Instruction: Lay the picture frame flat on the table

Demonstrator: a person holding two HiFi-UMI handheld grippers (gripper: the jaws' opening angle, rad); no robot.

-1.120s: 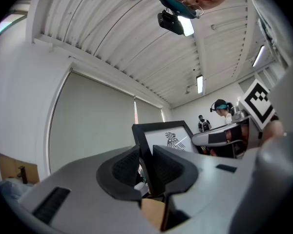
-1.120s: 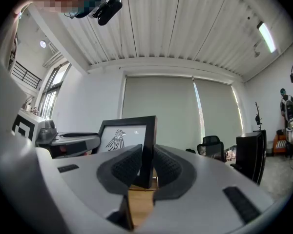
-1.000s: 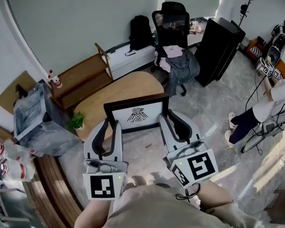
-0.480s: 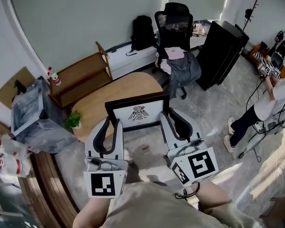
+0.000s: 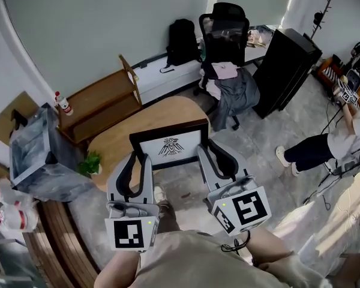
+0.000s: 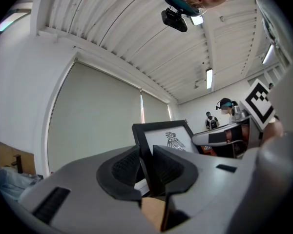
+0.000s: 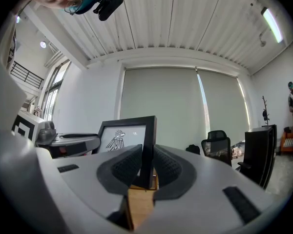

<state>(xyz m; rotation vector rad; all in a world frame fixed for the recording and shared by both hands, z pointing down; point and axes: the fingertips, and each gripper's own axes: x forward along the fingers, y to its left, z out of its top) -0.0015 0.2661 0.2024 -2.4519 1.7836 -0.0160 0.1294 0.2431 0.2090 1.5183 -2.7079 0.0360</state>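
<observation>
With the left gripper (image 5: 140, 158) and right gripper (image 5: 210, 149) each clamped on 1 side rail of the upright picture frame (image 5: 171, 146) at the wooden table's (image 5: 123, 134) near edge, uneven tilting could twist it loose or drop it off that edge.

The grey left claw (image 5: 138, 160) and right claw (image 5: 211, 152) carry black pads (image 6: 125, 168) and black-and-white marker cubes (image 5: 131, 234).

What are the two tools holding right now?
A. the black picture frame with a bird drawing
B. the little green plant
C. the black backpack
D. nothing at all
A: the left tool and the right tool each pinch one side edge of the black picture frame.
</observation>
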